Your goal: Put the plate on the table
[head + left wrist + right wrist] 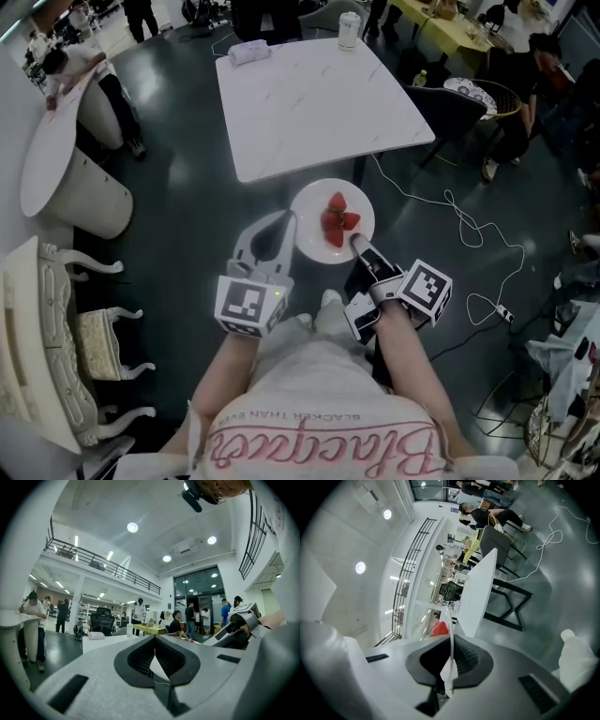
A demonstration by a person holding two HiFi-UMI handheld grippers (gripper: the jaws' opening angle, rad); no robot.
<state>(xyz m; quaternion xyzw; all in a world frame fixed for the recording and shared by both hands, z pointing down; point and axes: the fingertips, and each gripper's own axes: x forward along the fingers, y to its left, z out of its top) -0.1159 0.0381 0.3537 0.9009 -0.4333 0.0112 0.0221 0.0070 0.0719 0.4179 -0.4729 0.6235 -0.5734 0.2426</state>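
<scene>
A white plate (314, 239) carrying red strawberries (337, 220) hangs over the dark floor, just in front of the white square table (309, 94). My left gripper (289, 225) is shut on the plate's left rim. My right gripper (358, 244) is shut on its near right rim. In the left gripper view a white sliver of the plate (158, 668) sits between the pads. The right gripper view shows the plate (450, 637) edge-on in the jaws, with a strawberry (439, 629) beyond and the table (480, 592) ahead.
A cup (349, 28) and a white bundle (248, 52) sit at the table's far edge. A dark chair (450, 108) stands at the table's right, and a cable (469, 230) trails over the floor. White ornate furniture (56, 328) stands at left. People stand around the room.
</scene>
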